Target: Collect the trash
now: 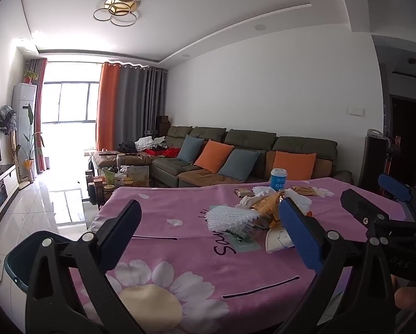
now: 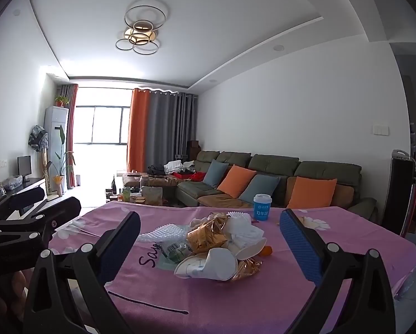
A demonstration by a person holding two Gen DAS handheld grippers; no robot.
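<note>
On the pink tabletop [image 2: 235, 306] lies light, crushable trash pile [image 2: 216, 245]; both grippers, left [image 1: 210, 233] and right [image 2: 210, 247], are spread and hold nothing; pinch the crumpled gold wrapper [image 2: 205, 236].

Right tool [image 2: 210, 243] hangs wide open low in the frame, fingers spread either side of the trash pile [image 2: 208, 246] at centre on the pink-clothed table [image 2: 263, 306]. Crushed paper cup [image 2: 208, 263] sits nearest, gold wrapper [image 2: 206, 236] behind it. Blue cup [image 2: 262, 206] stands upright beyond. Left tool [image 2: 44, 203] pokes in at the left edge.
</note>
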